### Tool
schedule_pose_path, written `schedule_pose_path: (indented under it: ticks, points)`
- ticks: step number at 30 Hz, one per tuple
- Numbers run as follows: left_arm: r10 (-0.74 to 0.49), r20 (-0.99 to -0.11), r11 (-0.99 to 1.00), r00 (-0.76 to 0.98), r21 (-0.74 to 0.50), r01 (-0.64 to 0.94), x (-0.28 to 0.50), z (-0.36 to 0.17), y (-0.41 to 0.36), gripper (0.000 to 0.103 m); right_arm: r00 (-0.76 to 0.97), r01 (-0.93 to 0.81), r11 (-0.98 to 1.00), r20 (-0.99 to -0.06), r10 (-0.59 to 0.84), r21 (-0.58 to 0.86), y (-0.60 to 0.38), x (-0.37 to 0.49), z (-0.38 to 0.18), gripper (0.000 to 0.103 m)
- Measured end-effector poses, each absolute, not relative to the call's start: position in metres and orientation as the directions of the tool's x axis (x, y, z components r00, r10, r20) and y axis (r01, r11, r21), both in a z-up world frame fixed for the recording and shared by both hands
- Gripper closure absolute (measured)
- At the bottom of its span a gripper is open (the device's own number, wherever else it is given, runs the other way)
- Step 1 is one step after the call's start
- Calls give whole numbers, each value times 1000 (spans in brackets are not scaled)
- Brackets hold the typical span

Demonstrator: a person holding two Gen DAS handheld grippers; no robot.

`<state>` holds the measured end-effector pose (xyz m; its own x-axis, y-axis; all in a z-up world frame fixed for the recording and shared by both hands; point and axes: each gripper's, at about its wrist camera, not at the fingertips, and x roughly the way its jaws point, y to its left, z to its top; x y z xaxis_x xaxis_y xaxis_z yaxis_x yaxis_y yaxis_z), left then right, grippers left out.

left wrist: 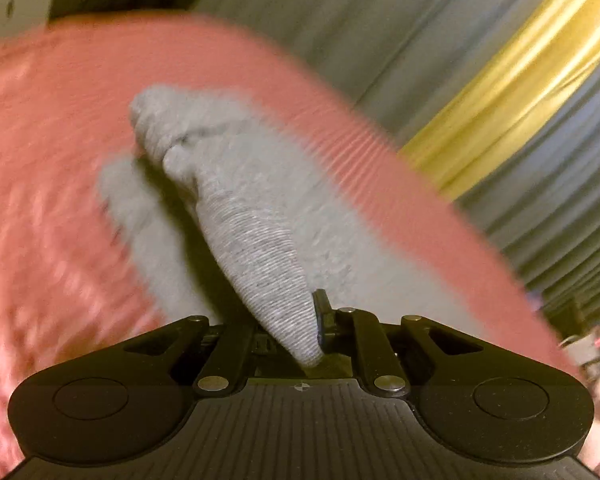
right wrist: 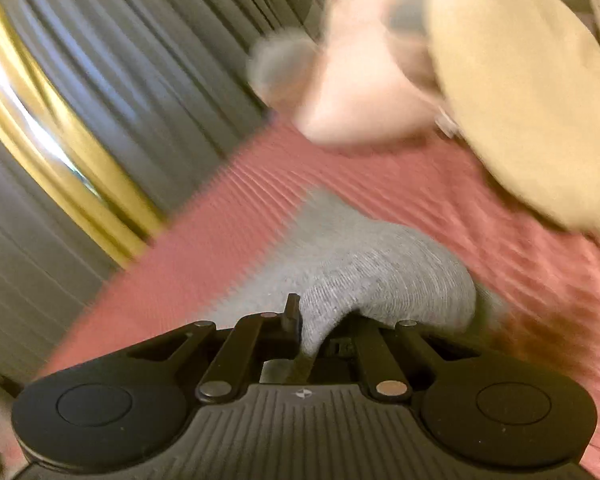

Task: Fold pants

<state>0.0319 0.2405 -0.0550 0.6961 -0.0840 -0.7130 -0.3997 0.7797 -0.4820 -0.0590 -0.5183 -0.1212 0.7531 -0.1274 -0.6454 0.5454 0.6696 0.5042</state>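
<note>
Grey knit pants [left wrist: 236, 216] hang from my left gripper [left wrist: 306, 330], which is shut on a fold of the fabric and lifts it above a pink ribbed bedspread [left wrist: 40, 140]. The rest of the cloth trails down onto the bedspread. In the right wrist view my right gripper [right wrist: 310, 330] is shut on another part of the grey pants [right wrist: 380, 272], which bulge up over its right finger. Both views are motion blurred.
Grey pleated curtains [left wrist: 400, 20] with a yellow band [left wrist: 520, 80] hang beyond the bed edge. A beige pillow [right wrist: 520, 100] and a pale pillow [right wrist: 360, 92] lie at the far right of the bed in the right wrist view.
</note>
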Motion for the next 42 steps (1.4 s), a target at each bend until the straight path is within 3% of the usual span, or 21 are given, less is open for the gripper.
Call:
schedule_pose_path:
  ticks: [1, 3, 8, 9, 11, 13, 15, 17, 20, 22, 24, 25, 28, 31, 34, 36, 42]
  points:
    - [-71, -754, 769, 653, -458, -446, 32, -68, 240, 87, 705, 573, 676, -699, -117, 464, -517, -56, -139, 98]
    - [-55, -756, 757, 652, -457, -467, 28, -78, 236, 84, 630, 616, 685, -766, -132, 389, -511, -51, -160, 97]
    - [-15, -729, 822, 685, -399, -406, 42, -58, 223, 80, 655, 582, 733, -737, -167, 352, -501, -50, -148, 97]
    - [-2, -733, 837, 681, -374, -399, 45, -61, 226, 73, 684, 567, 731, -711, -161, 380, -502, -53, -141, 97]
    - [65, -761, 850, 645, -297, -435, 40, -58, 225, 49, 718, 538, 745, -677, -161, 394, -504, -54, -130, 97]
    - [182, -789, 817, 586, -210, -536, 36, -57, 229, 31, 672, 556, 769, -716, -192, 316, -504, -51, -132, 92]
    - [286, -818, 763, 499, -121, -636, 27, -55, 238, 28, 572, 614, 758, -787, -233, 221, -507, -47, -144, 84]
    - [346, -789, 745, 507, -98, -660, 20, -39, 236, 28, 505, 690, 703, -810, -296, 173, -516, -52, -146, 77]
    - [432, -696, 779, 573, -32, -626, 26, -5, 210, 27, 505, 717, 684, -776, -378, 133, -520, -52, -131, 76]
    - [367, -654, 864, 662, -25, -503, 44, 11, 180, 15, 512, 706, 707, -716, -475, 36, -508, -40, -113, 68]
    - [237, -658, 945, 715, -16, -328, 71, 18, 142, 14, 569, 673, 739, -647, -508, 12, -493, -28, -97, 54]
    - [173, -666, 968, 725, -22, -251, 81, 16, 125, 14, 607, 644, 765, -619, -498, 15, -485, -22, -92, 41]
    - [45, -719, 998, 693, 4, -61, 120, -4, 74, 17, 692, 513, 856, -618, -373, 57, -458, 1, -96, 36]
    - [51, -771, 999, 635, 48, -21, 145, -35, 44, 29, 670, 407, 909, -706, -229, 92, -438, 19, -125, 30]
    - [82, -823, 995, 561, 103, 7, 158, -73, 28, 42, 587, 388, 918, -790, -180, 79, -431, 18, -161, 18]
    - [119, -818, 988, 563, 154, 16, 162, -89, 20, 40, 626, 374, 925, -755, -192, 75, -431, 5, -170, 6]
    - [245, -745, 963, 621, 264, -63, 193, -96, 8, 36, 680, 329, 942, -708, -190, 64, -430, -3, -179, 4]
